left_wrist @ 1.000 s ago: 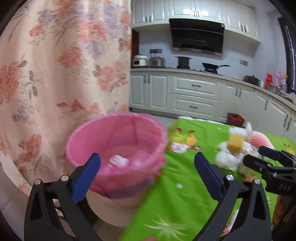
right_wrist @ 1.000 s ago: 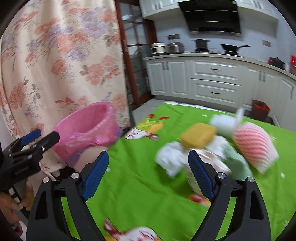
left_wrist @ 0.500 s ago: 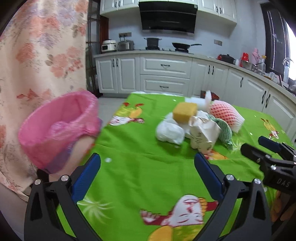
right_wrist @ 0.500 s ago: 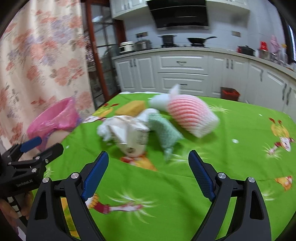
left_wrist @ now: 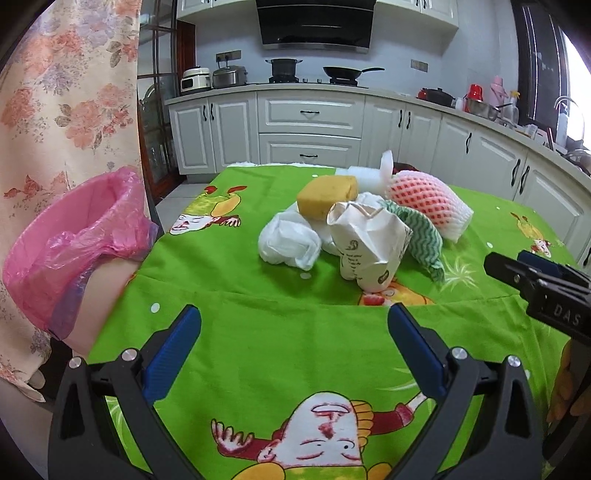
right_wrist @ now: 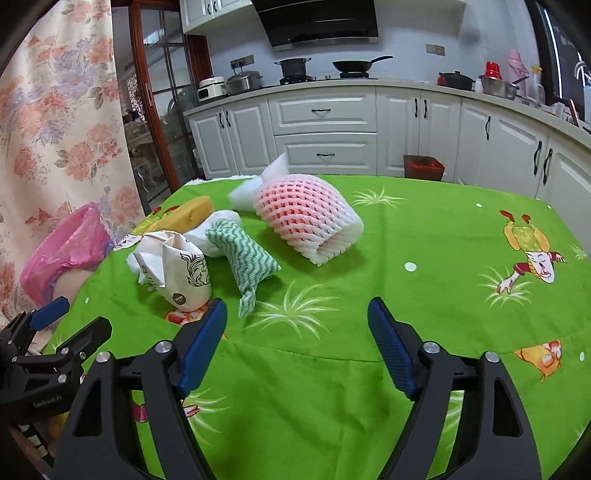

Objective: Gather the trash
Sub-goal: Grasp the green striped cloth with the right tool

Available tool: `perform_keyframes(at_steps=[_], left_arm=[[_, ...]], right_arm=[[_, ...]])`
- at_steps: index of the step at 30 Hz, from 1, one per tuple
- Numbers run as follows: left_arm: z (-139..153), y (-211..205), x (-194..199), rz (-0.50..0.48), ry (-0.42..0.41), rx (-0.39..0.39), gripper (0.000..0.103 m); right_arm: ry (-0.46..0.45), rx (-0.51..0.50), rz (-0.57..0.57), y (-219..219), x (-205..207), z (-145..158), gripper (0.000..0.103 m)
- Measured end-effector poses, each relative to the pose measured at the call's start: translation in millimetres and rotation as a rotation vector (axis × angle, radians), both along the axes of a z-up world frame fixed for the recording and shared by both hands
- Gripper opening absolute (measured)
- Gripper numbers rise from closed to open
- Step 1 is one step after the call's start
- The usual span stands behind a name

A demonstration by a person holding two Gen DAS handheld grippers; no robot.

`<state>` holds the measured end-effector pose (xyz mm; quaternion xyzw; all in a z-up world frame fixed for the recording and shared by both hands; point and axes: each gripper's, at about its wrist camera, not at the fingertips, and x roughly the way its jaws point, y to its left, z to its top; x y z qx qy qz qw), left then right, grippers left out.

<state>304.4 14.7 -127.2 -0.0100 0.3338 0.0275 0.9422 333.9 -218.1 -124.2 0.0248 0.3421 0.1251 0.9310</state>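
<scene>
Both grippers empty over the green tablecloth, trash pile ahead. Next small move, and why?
Probably ease the right gripper forward and left toward the crumpled white paper bag, the nearest piece of the pile. Its jaws are closing with nothing between them, so reopen before reaching. The left gripper is open and empty too, and the pink-lined bin waits at the table's left edge.

A home kitchen: behind the green-clothed tabletop [left_wrist: 295, 332] stand white cabinets [left_wrist: 310, 129], a stove with pot [left_wrist: 283, 68] and pan [left_wrist: 343, 72], under a range hood [left_wrist: 314, 26].
</scene>
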Motion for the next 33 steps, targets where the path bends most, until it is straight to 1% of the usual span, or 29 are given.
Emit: perform_keyframes(at_steps=[3, 5, 8, 13, 14, 16, 17, 21, 23, 25, 29, 33], left_arm=[[-4, 1, 0, 0.011, 0.003, 0.000, 0.098], [-8, 5, 4, 0.017, 0.026, -0.012, 0.098], [-11, 10, 8, 0.020, 0.045, -0.038, 0.098], [-18, 14, 15, 0.038, 0.091, -0.048, 0.096], [-18, 16, 16, 0.039, 0.095, -0.056, 0.094], [-19, 19, 15, 0.050, 0.097, -0.070, 0.092], [-19, 21, 15, 0.055, 0.096, -0.079, 0.092], [-20, 27, 13, 0.072, 0.098, -0.101, 0.092], [-19, 26, 13, 0.076, 0.097, -0.099, 0.092], [-19, 24, 11, 0.074, 0.091, -0.088, 0.092], [-16, 16, 10, 0.060, 0.076, -0.050, 0.092], [-13, 8, 9, 0.047, 0.064, -0.004, 0.092]], right_arm=[[0.006, -0.017, 0.030, 7, 7, -2, 0.067], [0.015, -0.027, 0.048, 12, 13, -5, 0.064], [0.030, -0.048, 0.078, 22, 26, -7, 0.063], [0.036, -0.093, 0.138, 42, 50, -8, 0.062], [0.039, -0.099, 0.146, 46, 55, -9, 0.062], [0.052, -0.113, 0.155, 53, 64, -13, 0.060], [0.067, -0.116, 0.158, 54, 68, -15, 0.057], [0.072, -0.126, 0.170, 61, 78, -16, 0.056], [0.094, -0.132, 0.176, 63, 82, -20, 0.050], [0.108, -0.120, 0.181, 63, 82, -21, 0.035], [0.087, -0.090, 0.165, 52, 70, -17, 0.032], [0.071, -0.069, 0.112, 31, 50, -14, 0.031]])
